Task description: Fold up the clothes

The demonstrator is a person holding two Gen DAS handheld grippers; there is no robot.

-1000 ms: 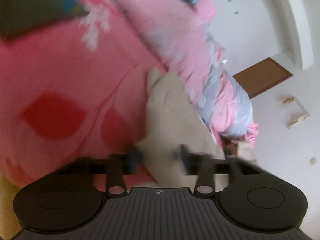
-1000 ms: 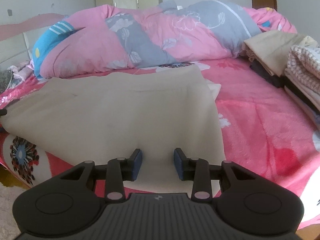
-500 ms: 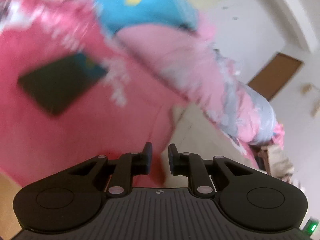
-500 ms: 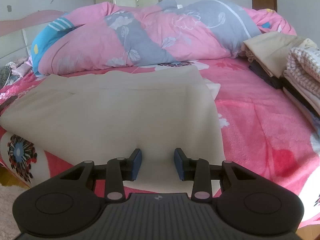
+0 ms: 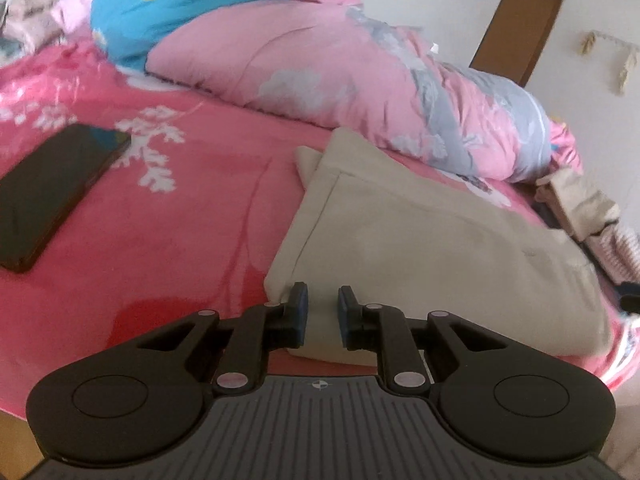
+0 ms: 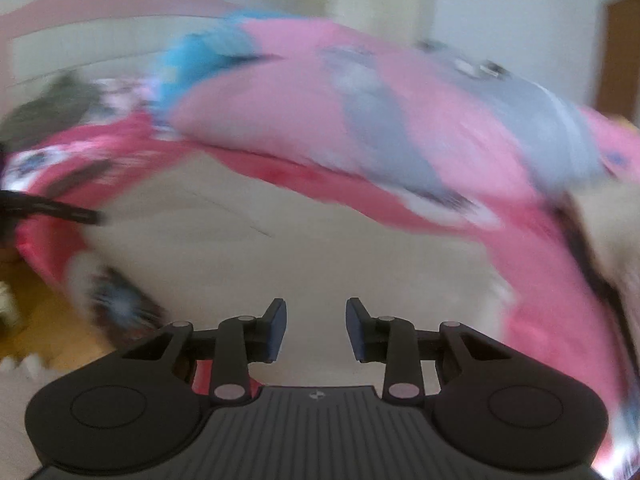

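Lying flat on a pink floral bedspread (image 5: 168,216), a beige garment (image 5: 432,248) with a stitched side seam, possibly trousers, spreads across the bed's near edge below a rolled pink-and-grey quilt (image 5: 360,80). The left gripper (image 5: 322,312) hovers at the garment's near corner, jaws partly apart with cloth between them but not pinched. The right gripper (image 6: 316,330), in a motion-blurred view, stands wider open over the same pale fabric and holds nothing. The cloth looks light, soft and limp, likely to sag and crease; corners and the seamed edge seem the surest holds. A dark, glossy, rigid phone (image 5: 52,196) rests well apart; folded clothes (image 5: 580,204) are stacked beyond.
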